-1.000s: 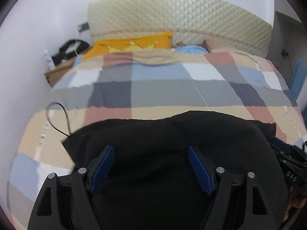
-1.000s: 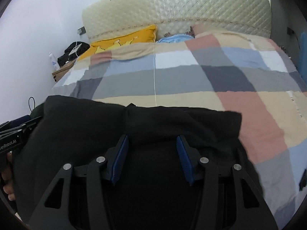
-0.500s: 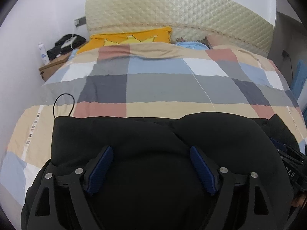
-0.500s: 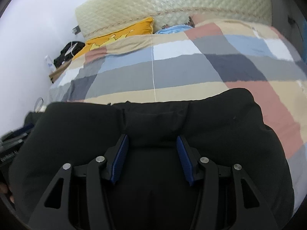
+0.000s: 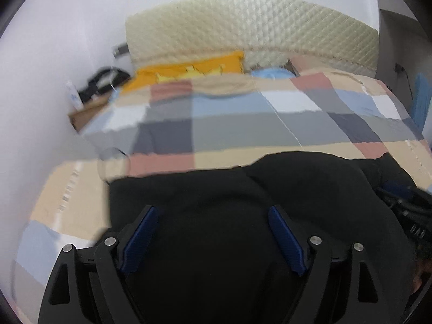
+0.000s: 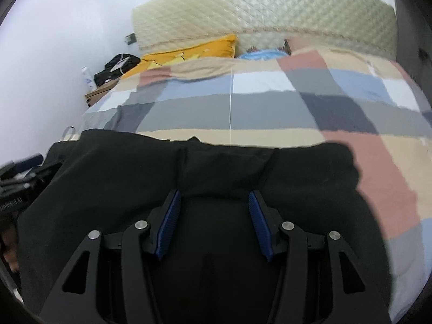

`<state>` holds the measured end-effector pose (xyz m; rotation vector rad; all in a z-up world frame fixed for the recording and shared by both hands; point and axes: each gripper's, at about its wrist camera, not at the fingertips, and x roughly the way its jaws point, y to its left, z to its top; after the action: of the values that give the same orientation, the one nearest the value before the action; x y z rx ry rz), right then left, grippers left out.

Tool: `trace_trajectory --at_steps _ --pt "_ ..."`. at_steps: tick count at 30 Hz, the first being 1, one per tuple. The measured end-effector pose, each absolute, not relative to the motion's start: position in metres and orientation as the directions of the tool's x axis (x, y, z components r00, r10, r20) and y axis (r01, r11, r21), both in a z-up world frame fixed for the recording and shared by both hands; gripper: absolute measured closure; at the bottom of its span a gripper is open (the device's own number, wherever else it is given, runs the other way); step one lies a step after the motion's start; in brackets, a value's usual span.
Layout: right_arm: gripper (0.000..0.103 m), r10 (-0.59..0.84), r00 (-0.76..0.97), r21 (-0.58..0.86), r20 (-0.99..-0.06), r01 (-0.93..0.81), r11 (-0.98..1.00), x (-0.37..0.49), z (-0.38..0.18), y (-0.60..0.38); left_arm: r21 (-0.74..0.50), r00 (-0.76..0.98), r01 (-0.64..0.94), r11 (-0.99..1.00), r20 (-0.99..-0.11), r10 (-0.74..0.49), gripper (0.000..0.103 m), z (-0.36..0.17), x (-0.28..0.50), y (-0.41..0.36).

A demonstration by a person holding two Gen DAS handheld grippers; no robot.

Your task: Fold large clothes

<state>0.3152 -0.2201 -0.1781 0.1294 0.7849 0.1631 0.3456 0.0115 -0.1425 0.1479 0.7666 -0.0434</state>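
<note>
A large black garment (image 5: 270,189) lies folded on the near part of a bed with a checked cover (image 5: 243,124). It also shows in the right wrist view (image 6: 229,167). My left gripper (image 5: 213,216) is open, its blue-padded fingers spread above the black cloth. My right gripper (image 6: 213,199) is open, its fingers spread over a thicker fold of the cloth. The right gripper's body shows at the right edge of the left wrist view (image 5: 405,216), and the left gripper's body at the left edge of the right wrist view (image 6: 19,189). Nothing is held between either pair of pads.
A quilted cream headboard (image 5: 256,32) stands at the far end, with a yellow pillow (image 5: 189,70) and a blue pillow (image 5: 272,74) below it. A wooden bedside stand (image 6: 100,94) with dark items and a bottle is at the left. A thin black cable loop (image 5: 113,159) lies by the garment's left corner.
Both views have shifted and blurred. The garment's far edge sits lower and flatter on the cover than half a second ago. Both grippers stay open.
</note>
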Motion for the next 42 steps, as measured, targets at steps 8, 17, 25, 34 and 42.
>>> trace_trajectory --at_steps 8,17,25,34,42 --pt "0.049 0.184 0.729 0.117 -0.659 -0.143 0.983 0.277 -0.145 -0.243 0.090 0.750 0.042 0.995 -0.661 0.028 0.019 -0.132 0.306 0.050" --pt "0.049 0.197 0.705 0.185 -0.681 -0.095 0.978 0.273 -0.181 -0.254 -0.009 0.723 0.022 1.000 -0.691 -0.022 0.019 -0.159 0.301 0.081" --pt "0.046 0.145 0.709 0.109 -0.690 -0.096 0.989 0.275 -0.195 -0.240 -0.014 0.708 0.035 0.999 -0.705 -0.035 0.012 -0.179 0.304 0.082" --pt "0.040 0.138 0.703 0.117 -0.698 -0.079 0.990 0.274 -0.203 -0.244 -0.042 0.699 0.026 0.999 -0.714 -0.048 0.009 -0.185 0.303 0.084" --pt "0.039 0.131 0.709 0.144 -0.693 -0.042 0.989 0.261 -0.176 -0.248 0.018 0.710 -0.004 1.000 -0.704 0.015 0.011 -0.156 0.278 0.074"
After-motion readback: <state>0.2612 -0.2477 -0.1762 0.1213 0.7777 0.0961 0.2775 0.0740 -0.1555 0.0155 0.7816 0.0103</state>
